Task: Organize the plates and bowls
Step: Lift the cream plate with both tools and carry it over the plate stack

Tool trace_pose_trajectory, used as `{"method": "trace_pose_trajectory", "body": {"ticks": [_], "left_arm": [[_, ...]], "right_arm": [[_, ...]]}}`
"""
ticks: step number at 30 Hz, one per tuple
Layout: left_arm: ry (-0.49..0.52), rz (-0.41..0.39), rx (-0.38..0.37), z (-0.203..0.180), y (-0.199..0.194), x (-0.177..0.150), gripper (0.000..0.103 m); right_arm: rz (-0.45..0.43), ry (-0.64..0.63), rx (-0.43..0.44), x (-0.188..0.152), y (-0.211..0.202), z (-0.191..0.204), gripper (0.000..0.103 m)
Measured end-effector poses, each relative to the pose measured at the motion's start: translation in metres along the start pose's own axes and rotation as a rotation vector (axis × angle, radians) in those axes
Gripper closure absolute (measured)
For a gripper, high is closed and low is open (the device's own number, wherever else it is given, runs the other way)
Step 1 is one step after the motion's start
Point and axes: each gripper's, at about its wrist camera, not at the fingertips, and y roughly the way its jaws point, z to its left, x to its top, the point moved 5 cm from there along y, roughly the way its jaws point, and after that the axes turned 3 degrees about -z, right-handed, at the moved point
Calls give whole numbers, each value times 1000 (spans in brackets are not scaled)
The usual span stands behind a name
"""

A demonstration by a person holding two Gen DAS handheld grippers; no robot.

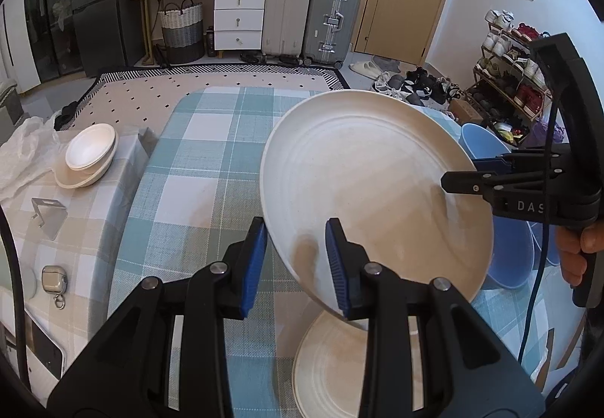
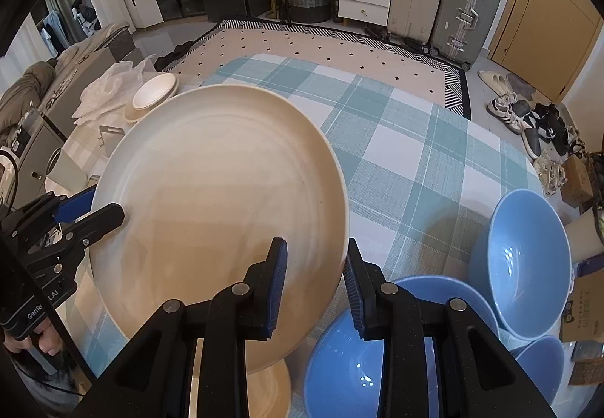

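A large cream plate (image 1: pixel 373 184) hangs tilted above the checked table, also in the right wrist view (image 2: pixel 219 199). My left gripper (image 1: pixel 296 263) straddles its near-left rim, jaws apart around the edge. My right gripper (image 2: pixel 315 289) straddles the opposite rim, jaws also apart around it; it shows in the left wrist view (image 1: pixel 458 174) at the plate's right edge. A second cream plate (image 1: pixel 332 365) lies on the table below. Blue bowls (image 2: pixel 524 267) stand at the right, one close under my right gripper (image 2: pixel 351 372). A stack of white bowls on a plate (image 1: pixel 88 155) sits far left.
The blue-and-white checked tablecloth (image 1: pixel 211 161) covers the table. A metal bracket (image 1: pixel 47 214) and an earbud case (image 1: pixel 53 284) lie on the left side table. Crumpled plastic (image 2: pixel 105 89) lies near the white stack. Suitcases, drawers and a shoe rack stand beyond.
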Motion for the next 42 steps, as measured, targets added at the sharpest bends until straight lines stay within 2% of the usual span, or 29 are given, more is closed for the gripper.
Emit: {"method": "trace_pose_trajectory", "body": {"ticks": [16, 42], "left_arm": [[21, -26, 1, -15, -55, -35, 74], [63, -31, 28, -36, -87, -71, 74]], "right_arm": [[-22, 2, 17, -41, -31, 20, 72], [-36, 15, 45, -97, -45, 29, 72]]}}
